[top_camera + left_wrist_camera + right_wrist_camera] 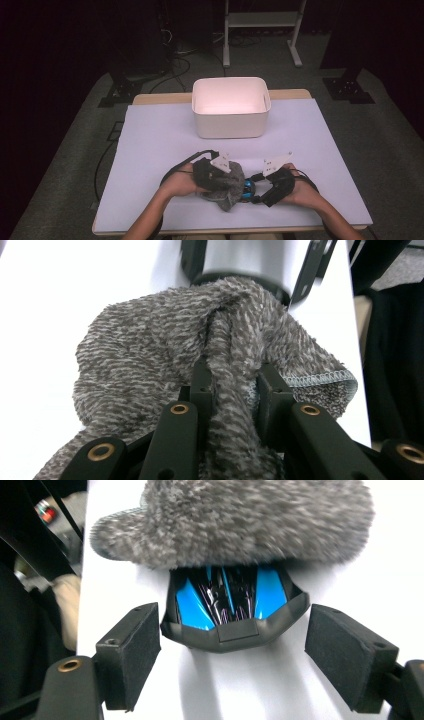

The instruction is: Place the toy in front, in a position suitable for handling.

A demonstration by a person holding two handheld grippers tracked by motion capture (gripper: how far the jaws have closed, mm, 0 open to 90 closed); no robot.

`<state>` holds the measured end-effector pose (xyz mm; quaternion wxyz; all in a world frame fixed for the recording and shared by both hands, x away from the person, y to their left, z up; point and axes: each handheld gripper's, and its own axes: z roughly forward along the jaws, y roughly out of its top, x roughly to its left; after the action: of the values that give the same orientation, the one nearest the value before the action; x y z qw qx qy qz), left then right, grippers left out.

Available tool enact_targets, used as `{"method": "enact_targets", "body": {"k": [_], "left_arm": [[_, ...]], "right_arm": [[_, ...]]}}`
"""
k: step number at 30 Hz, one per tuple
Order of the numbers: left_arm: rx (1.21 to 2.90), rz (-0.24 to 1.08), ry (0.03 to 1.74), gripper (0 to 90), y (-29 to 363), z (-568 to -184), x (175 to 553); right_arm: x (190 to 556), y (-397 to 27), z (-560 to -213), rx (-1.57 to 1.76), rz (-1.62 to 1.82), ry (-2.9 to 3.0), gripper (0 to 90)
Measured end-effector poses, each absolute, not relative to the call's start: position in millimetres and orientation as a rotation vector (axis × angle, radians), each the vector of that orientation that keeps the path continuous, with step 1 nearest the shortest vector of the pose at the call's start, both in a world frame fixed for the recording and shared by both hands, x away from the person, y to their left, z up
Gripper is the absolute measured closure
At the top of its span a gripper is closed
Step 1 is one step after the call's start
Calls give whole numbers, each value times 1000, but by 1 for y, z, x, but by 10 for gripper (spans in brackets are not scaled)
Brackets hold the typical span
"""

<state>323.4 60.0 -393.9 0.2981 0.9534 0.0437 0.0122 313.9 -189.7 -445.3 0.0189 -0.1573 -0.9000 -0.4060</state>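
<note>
On the near middle of the table (150, 150), the left tongs (232, 385) are clamped on a bunched fold of the grey towel (150, 365). The towel looks soft, light and limp, so it should lift best from such a gathered ridge. It drapes over a blue-and-black toy car (232, 612), which looks hard, glossy and probably slippery. The right tongs (232, 657) stand wide on either side of its exposed end, not touching; its flanks seem the surest hold.

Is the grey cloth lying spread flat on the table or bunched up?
Bunched up. The grey cloth is gathered in folds, a ridge of it pinched by the left gripper, and it drapes over the blue and black object.
</note>
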Motion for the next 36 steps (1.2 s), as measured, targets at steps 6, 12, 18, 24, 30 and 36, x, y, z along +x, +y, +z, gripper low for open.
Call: {"method": "enact_targets", "body": {"k": [6,12,18,24,30,36], "left_arm": [[2558,32,164,735,79,-398,321],[2554,25,161,734,78,-401,320],[2558,28,151,734,79,-398,321],[2557,40,157,733,82,-393,322],[2552,48,154,732,80,-389,322],[2551,51,148,732,82,-383,321]], "right_arm": [[322,-183,-435,-520,-1289,-2734,209],[329,-169,-437,-552,-1257,-2717,219],[335,-160,-445,-603,-1207,-2697,229],[340,-164,-450,-659,-1202,-2641,242],[337,-159,-448,-627,-1202,-2655,244],[337,-159,-451,-673,-1191,-2646,252]]}}
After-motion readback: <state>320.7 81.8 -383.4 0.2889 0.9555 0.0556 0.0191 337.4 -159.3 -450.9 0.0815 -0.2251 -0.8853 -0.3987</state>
